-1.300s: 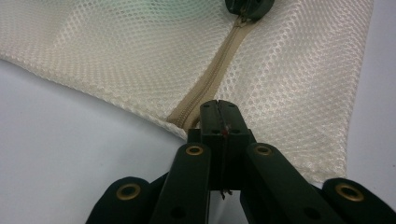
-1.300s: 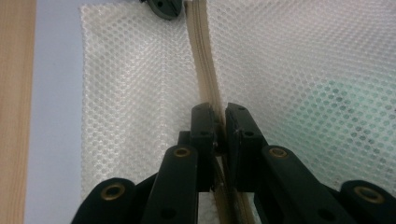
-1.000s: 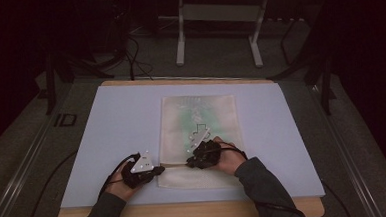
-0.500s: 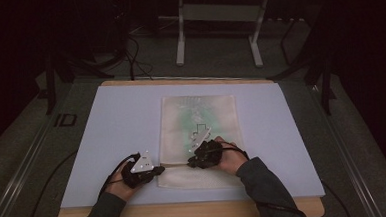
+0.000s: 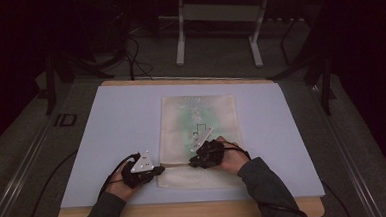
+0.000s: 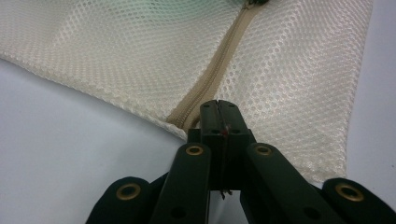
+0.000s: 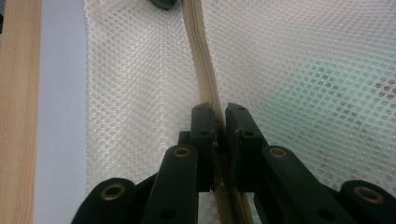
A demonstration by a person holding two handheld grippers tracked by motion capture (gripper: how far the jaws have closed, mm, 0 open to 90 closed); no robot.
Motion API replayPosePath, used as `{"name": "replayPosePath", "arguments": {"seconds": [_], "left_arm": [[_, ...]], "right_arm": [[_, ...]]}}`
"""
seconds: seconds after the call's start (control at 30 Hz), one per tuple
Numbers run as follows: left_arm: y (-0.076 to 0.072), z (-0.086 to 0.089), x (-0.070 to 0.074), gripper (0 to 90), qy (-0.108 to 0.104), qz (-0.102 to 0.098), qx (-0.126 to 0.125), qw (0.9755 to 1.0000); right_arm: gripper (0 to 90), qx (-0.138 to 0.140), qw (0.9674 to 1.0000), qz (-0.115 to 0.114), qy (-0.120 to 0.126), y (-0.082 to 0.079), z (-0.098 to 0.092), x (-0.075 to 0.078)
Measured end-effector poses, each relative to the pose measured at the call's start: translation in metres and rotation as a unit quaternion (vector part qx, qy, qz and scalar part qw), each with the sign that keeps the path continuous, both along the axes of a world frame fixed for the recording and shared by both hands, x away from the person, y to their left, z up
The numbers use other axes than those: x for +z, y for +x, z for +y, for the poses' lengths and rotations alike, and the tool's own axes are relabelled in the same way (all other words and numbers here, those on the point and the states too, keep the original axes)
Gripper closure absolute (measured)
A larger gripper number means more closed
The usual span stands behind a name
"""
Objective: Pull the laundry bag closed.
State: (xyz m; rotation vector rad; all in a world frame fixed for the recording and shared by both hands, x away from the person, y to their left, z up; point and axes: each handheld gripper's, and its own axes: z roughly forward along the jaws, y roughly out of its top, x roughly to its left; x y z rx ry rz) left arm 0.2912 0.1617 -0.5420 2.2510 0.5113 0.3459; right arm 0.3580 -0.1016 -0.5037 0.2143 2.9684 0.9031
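A: Where did the mesh bag (image 5: 200, 140) sit?

B: Flat on the pale blue mat (image 5: 117, 127), near the middle and toward the person's edge. Cream netting, with a tan zipper (image 6: 219, 70) running across its near end.

A: Contents?

B: Something green showed through the netting (image 7: 322, 88); I could not tell what it was. The bag lay nearly flat.

A: Left gripper (image 6: 218, 108)?

B: Jaws pressed together at the bag's left edge, right where the zipper ended. The tips lay against the netting; whether they pinched any fabric I could not tell.

A: Right gripper (image 7: 220, 114)?

B: Jaws pinched on the zipper strip, farther along it. The tan tape passed between the tips. In the high view it lay over the bag, just right of the left gripper (image 5: 143, 172).

A: Surroundings?

B: The mat covered a wooden table (image 5: 186, 212), its edge bare at the front. Beyond it, a dark carpeted floor (image 5: 218, 62) with cables, and the white legs of a stand (image 5: 217, 32).
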Motion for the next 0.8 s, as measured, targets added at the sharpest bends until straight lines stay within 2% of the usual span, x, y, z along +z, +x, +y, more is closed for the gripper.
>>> {"name": "replayPosePath", "arguments": {"seconds": [0.8], "left_arm": [[0.0002,0.0001,0.0001,89.7,0.000,0.001,0.000,1.0000]], "right_arm": [[82.4,0.001,1.0000,0.003,-0.001,0.0010,-0.0022,0.0012]]}}
